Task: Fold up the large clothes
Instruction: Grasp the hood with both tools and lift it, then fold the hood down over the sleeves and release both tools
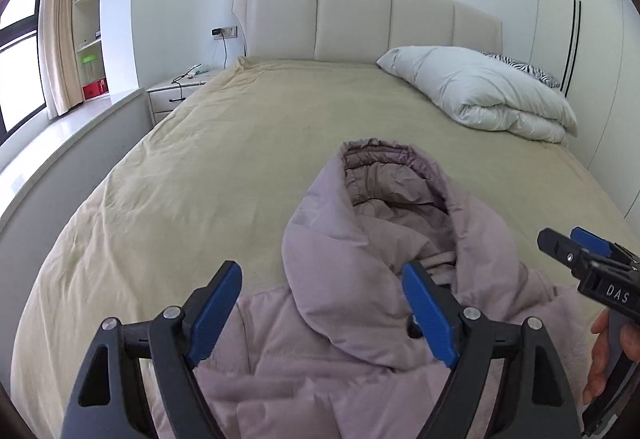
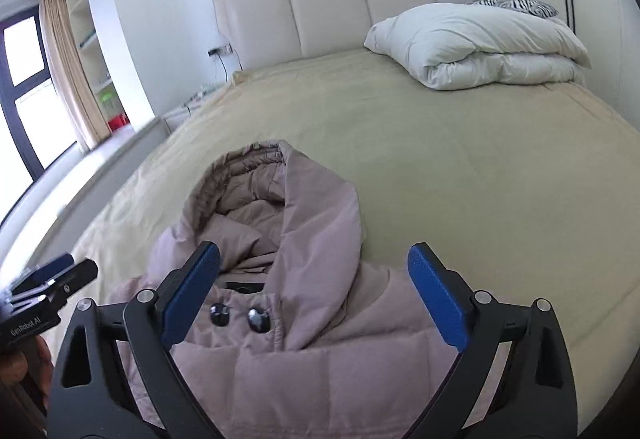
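A mauve puffer jacket [image 1: 340, 339] lies on the beige bed sheet [image 1: 200, 167], its hood [image 1: 384, 195] pointing toward the headboard. In the right wrist view the jacket [image 2: 304, 367] shows two dark buttons [image 2: 240, 315] below the hood [image 2: 276, 199]. My left gripper [image 1: 322, 271] is open and empty, held above the jacket's collar and left shoulder. My right gripper [image 2: 314, 255] is open and empty above the jacket's right shoulder. Each gripper shows at the edge of the other's view: the right one [image 1: 576, 251] and the left one [image 2: 60, 275].
A folded white duvet [image 1: 488, 91] lies at the bed's far right with a zebra-print pillow [image 1: 520, 65] behind it. A padded headboard [image 1: 360, 19] stands at the back. A white nightstand [image 1: 176, 91], a window ledge [image 1: 60, 143] and shelves [image 1: 90, 11] are to the left.
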`<state>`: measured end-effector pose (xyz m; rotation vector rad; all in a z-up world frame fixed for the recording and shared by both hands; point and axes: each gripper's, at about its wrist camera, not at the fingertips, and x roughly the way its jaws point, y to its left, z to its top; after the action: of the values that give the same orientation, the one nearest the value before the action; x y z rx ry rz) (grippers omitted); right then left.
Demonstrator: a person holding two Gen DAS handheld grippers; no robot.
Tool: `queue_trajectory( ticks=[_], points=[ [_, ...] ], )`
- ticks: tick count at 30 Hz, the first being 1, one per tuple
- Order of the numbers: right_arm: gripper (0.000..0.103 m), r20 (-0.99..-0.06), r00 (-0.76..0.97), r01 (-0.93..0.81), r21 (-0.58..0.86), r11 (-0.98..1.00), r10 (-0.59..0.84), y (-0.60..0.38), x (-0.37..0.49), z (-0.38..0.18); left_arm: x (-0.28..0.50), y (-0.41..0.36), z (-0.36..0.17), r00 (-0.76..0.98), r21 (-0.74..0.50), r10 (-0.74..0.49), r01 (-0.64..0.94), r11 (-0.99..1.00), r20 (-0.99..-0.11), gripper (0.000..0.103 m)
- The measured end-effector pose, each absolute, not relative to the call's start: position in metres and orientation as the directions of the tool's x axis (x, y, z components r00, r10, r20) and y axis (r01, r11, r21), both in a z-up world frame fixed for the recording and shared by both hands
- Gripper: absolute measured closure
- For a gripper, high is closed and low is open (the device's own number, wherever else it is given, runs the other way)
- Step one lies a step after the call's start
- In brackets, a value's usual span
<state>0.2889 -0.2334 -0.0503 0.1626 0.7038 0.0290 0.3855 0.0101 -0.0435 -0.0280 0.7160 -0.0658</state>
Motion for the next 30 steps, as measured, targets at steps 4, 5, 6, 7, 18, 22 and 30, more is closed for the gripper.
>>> queue_trajectory(
  ticks=[4, 5, 6, 7, 18, 22, 30],
  points=[
    [0.008, -0.74, 0.669, -0.007, 0.087, 0.996, 0.07, -0.217, 0.357, -0.077, 0.443, 0.008, -0.058, 0.72, -0.007, -0.016, 0.015, 1.0, -0.694, 0.019],
    [0.008, -0.749, 0.66, -0.01, 0.073, 0.997, 0.061, -0.214, 0.372, -0.083, 0.457, 0.005, -0.063, 0.709, 0.002, -0.011, 0.018, 1.0, -0.705, 0.019],
    [0.008, -0.762, 0.645, -0.012, 0.058, 0.998, 0.052, -0.211, 0.386, -0.089, 0.468, 0.003, -0.068, 0.693, 0.004, -0.012, 0.022, 1.0, -0.721, 0.019],
    [0.008, -0.777, 0.627, -0.013, 0.055, 0.998, 0.051, -0.208, 0.4, -0.097, 0.48, -0.001, -0.075, 0.67, 0.003, -0.016, 0.027, 1.0, -0.742, 0.018],
    [0.087, -0.893, 0.449, 0.025, -0.027, 0.999, -0.035, -0.193, 0.503, -0.156, 0.519, -0.008, -0.113, 0.572, -0.059, -0.061, 0.023, 0.998, -0.818, 0.091],
    [0.096, -0.845, 0.534, 0.062, 0.032, 0.998, -0.006, -0.206, 0.485, -0.135, 0.474, 0.005, -0.075, 0.681, -0.115, -0.104, 0.03, 0.993, -0.725, 0.092],
    [0.097, -0.652, 0.756, 0.063, 0.159, 0.985, 0.057, -0.244, 0.338, -0.069, 0.316, 0.025, -0.04, 0.821, -0.139, -0.151, 0.088, 0.986, -0.551, 0.093]
  ],
)
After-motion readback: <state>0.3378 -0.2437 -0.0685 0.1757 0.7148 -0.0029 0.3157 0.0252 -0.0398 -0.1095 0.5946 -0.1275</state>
